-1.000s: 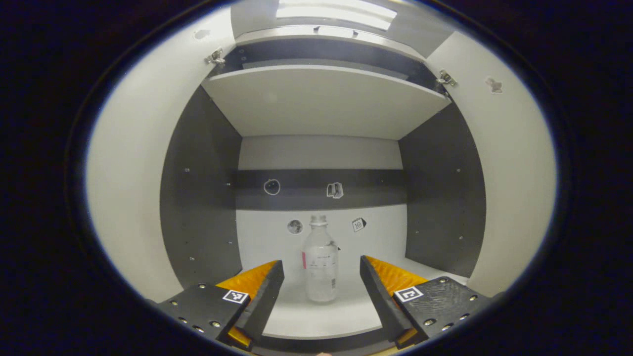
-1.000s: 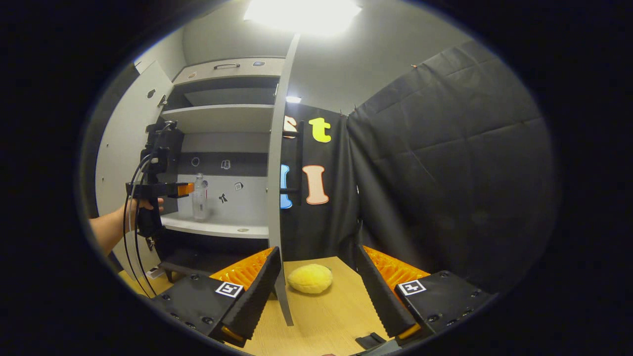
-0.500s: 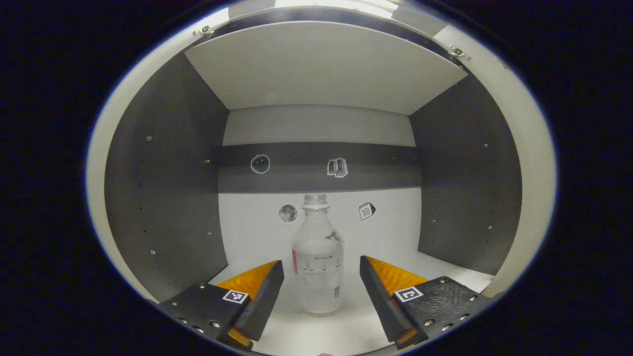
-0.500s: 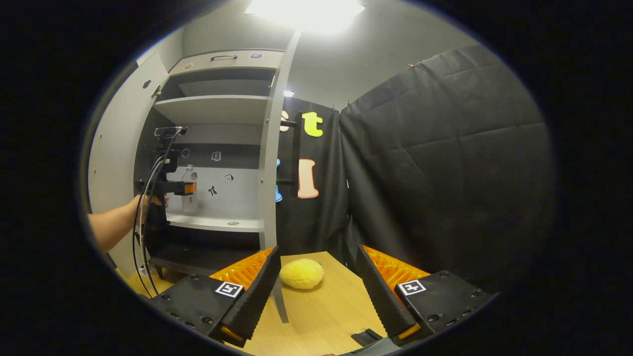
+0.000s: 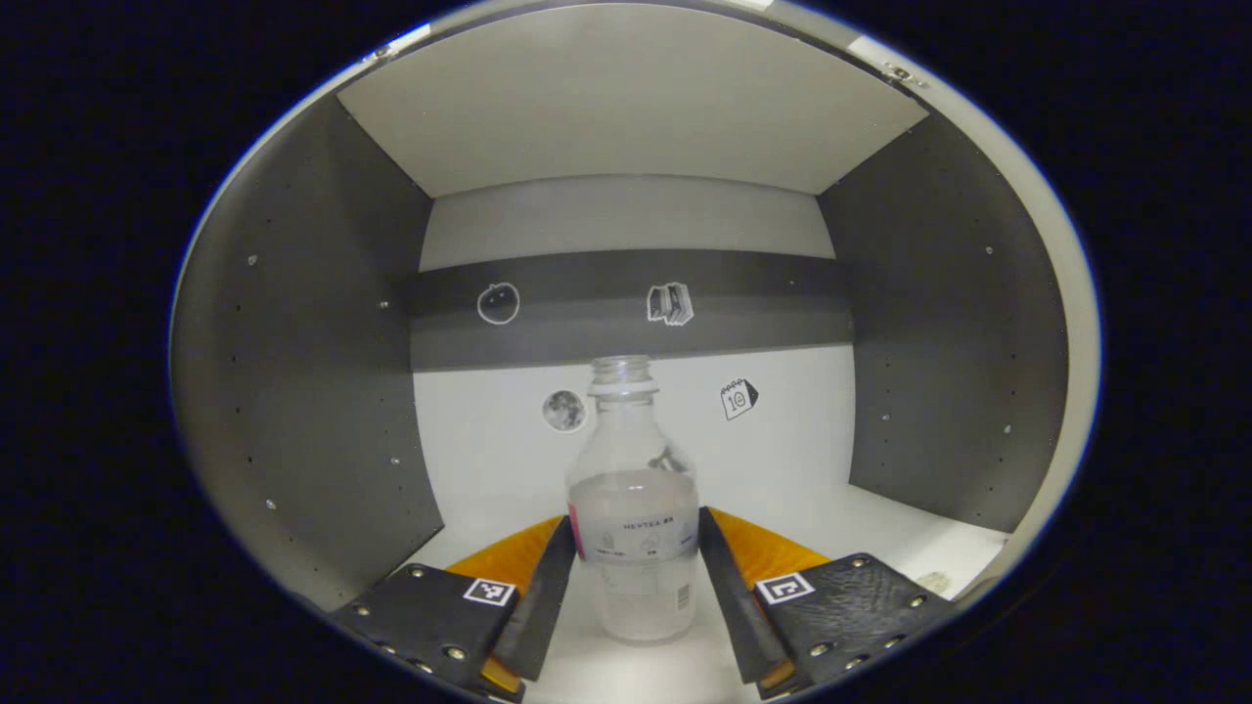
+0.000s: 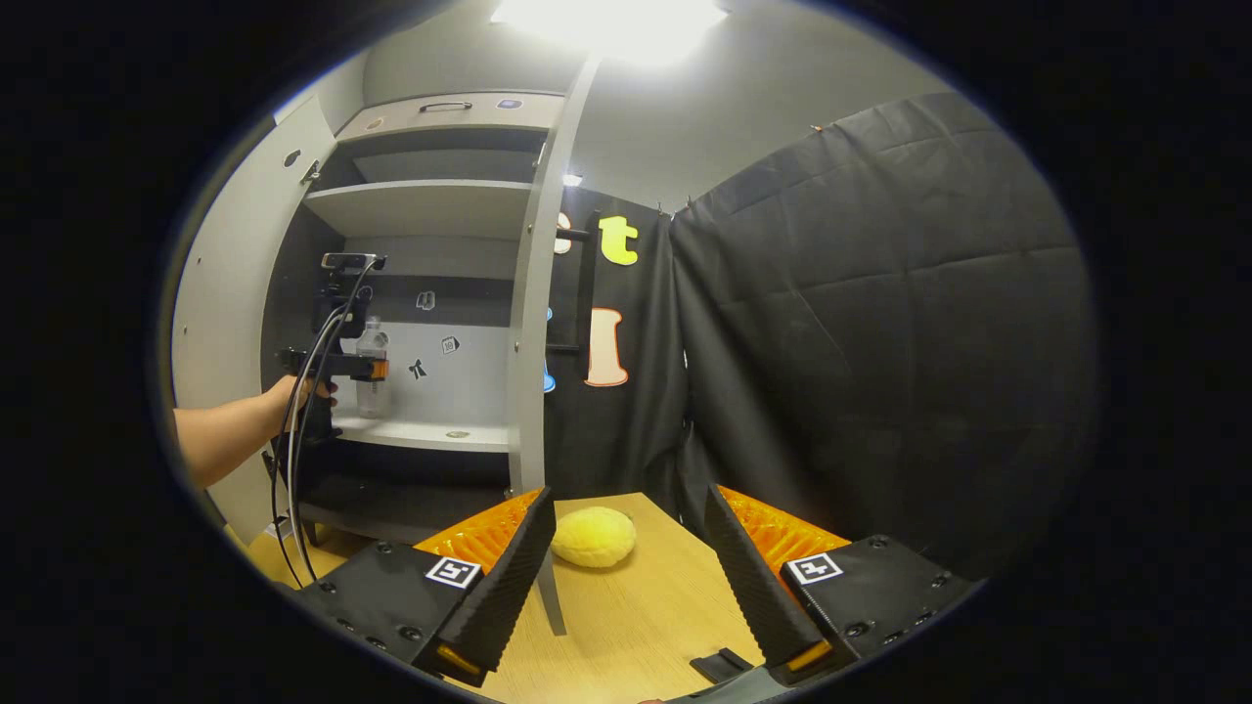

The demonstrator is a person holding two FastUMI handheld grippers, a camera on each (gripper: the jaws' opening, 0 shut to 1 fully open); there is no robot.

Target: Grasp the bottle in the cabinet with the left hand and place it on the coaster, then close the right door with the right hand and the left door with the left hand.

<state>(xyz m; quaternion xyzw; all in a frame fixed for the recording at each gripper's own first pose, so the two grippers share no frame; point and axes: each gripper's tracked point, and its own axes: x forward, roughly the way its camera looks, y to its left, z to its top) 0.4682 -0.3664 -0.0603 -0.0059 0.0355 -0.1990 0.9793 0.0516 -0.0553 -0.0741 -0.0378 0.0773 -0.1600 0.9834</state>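
So my left claw [image 5: 634,587] is inside the cabinet [image 5: 293,342], fingers on either side of the clear bottle [image 5: 634,528], looks like they're touching it. Bottle's upright on the shelf [image 5: 880,528]. My right claw [image 6: 626,577] hangs wide open over the wooden surface [image 6: 646,606], yellow sponge [image 6: 593,537] at 12 o'clock.

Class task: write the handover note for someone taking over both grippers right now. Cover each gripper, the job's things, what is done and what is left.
Left gripper: inside the cabinet, fingers on either side of the bottle; contact cannot be confirmed.
Right gripper: open, holding nothing, above the wooden table near a yellow sponge.
Bottle: upright on the cabinet shelf, not lifted.
Right door and left door: both open.
Done: approach to the bottle.
Left: grip and lift it, place it on the coaster, then close the right door, then the left.
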